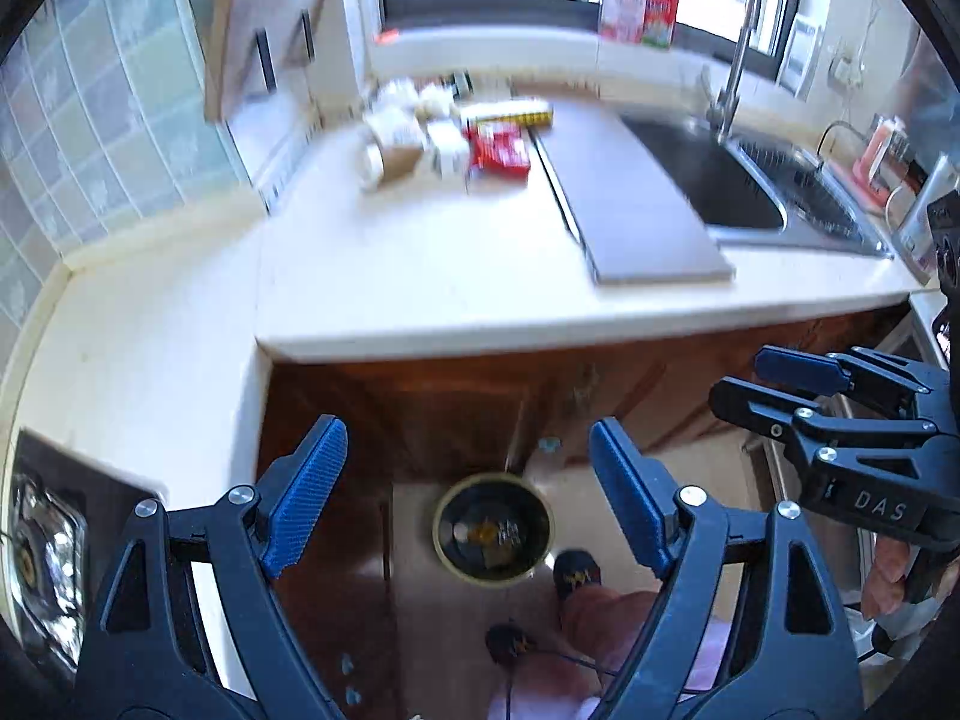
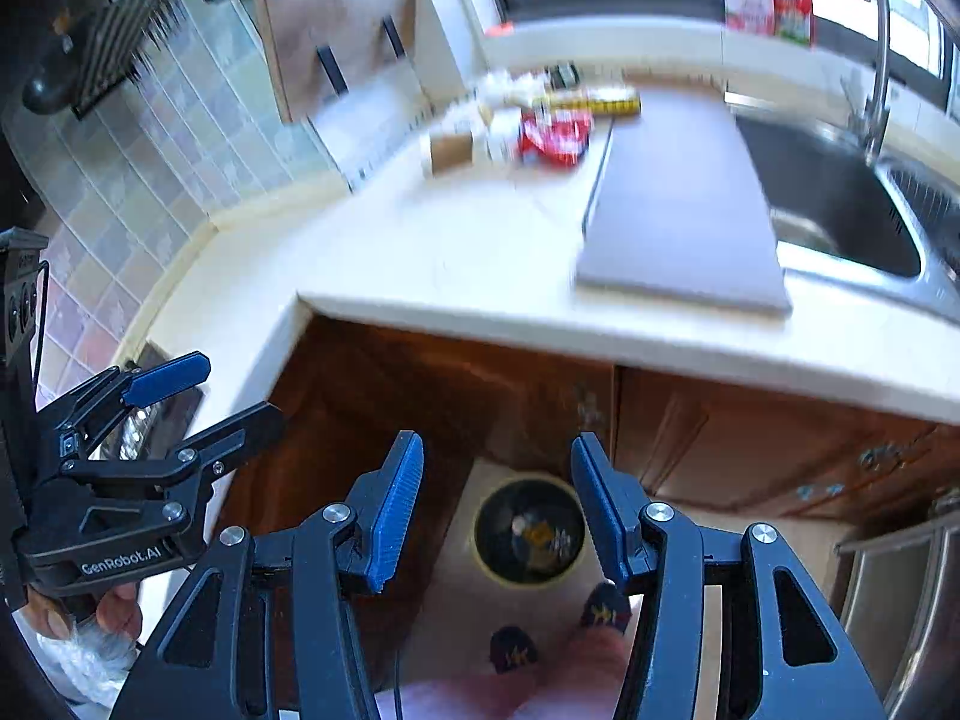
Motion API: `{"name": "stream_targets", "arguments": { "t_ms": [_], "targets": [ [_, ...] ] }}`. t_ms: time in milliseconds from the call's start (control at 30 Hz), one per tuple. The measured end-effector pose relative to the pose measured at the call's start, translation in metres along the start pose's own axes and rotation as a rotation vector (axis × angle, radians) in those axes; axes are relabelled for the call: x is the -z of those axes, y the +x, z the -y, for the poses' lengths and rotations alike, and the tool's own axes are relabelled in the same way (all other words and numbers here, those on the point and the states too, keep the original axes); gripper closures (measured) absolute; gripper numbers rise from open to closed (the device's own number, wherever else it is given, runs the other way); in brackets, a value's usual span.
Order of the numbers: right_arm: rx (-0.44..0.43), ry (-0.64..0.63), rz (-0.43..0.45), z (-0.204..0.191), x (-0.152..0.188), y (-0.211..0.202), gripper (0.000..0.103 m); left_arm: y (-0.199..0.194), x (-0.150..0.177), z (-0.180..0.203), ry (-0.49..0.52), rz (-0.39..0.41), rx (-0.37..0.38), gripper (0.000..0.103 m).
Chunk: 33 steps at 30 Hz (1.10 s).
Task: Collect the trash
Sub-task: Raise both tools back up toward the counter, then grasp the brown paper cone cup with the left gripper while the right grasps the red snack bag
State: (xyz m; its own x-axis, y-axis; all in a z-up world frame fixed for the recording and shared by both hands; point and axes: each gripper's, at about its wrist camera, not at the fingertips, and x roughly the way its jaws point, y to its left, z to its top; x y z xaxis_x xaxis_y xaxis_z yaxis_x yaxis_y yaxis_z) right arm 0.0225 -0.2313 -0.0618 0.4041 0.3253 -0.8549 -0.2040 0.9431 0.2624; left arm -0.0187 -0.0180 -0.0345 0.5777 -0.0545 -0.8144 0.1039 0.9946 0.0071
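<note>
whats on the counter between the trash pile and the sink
A grey cutting board lies flat between the trash pile and the sink, clearest in the left wrist view.

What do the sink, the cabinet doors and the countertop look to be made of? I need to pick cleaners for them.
Sink: likely stainless steel, a grey metallic basin with bright glints on its rim. Cabinet doors: apparently wood or wood veneer, glossy reddish brown with a visible sheen. Countertop: a smooth cream slab with a rounded edge, perhaps stone or solid surface; motion blur leaves that open.
</note>
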Motion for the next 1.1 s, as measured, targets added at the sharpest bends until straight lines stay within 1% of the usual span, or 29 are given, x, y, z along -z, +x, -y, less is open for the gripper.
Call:
{"name": "stream_targets", "arguments": {
  "t_ms": [100,167,233,300,467,600,733,800,900,1100],
  "targets": [
    [-0.001,0.002,0.032,-0.004,-0.019,-0.014,0.050,-0.011,-0.022,-0.011,-0.003,0.035,-0.009,0.022],
    [-0.002,0.005,0.043,-0.007,-0.034,-0.016,0.050,-0.010,-0.037,-0.021,-0.002,0.051,-0.026,0.022],
    [-0.002,0.009,0.053,-0.008,-0.055,-0.021,0.050,-0.007,-0.054,-0.029,-0.005,0.062,-0.040,0.022],
    [-0.010,0.026,0.062,-0.006,-0.075,-0.010,0.048,0.000,-0.073,-0.039,-0.003,0.075,-0.051,0.022],
    [0.003,0.055,0.085,0.010,-0.145,0.025,0.042,0.046,-0.116,-0.060,0.010,0.087,-0.105,0.022],
    [0.004,0.061,0.069,0.027,-0.203,0.074,0.035,0.096,-0.158,-0.075,0.018,0.064,-0.128,0.022],
    [0.017,0.040,0.016,0.040,-0.260,0.137,0.035,0.154,-0.199,-0.084,0.062,0.029,-0.155,0.022],
    [0.040,0.017,-0.011,0.046,-0.283,0.172,0.035,0.184,-0.217,-0.085,0.090,0.001,-0.159,0.022],
    [0.057,-0.008,-0.054,0.051,-0.308,0.220,0.035,0.221,-0.236,-0.081,0.150,-0.030,-0.167,0.021],
    [0.096,-0.051,-0.134,0.059,-0.329,0.299,0.035,0.276,-0.255,-0.067,0.243,-0.100,-0.175,0.021]
  ]
}}
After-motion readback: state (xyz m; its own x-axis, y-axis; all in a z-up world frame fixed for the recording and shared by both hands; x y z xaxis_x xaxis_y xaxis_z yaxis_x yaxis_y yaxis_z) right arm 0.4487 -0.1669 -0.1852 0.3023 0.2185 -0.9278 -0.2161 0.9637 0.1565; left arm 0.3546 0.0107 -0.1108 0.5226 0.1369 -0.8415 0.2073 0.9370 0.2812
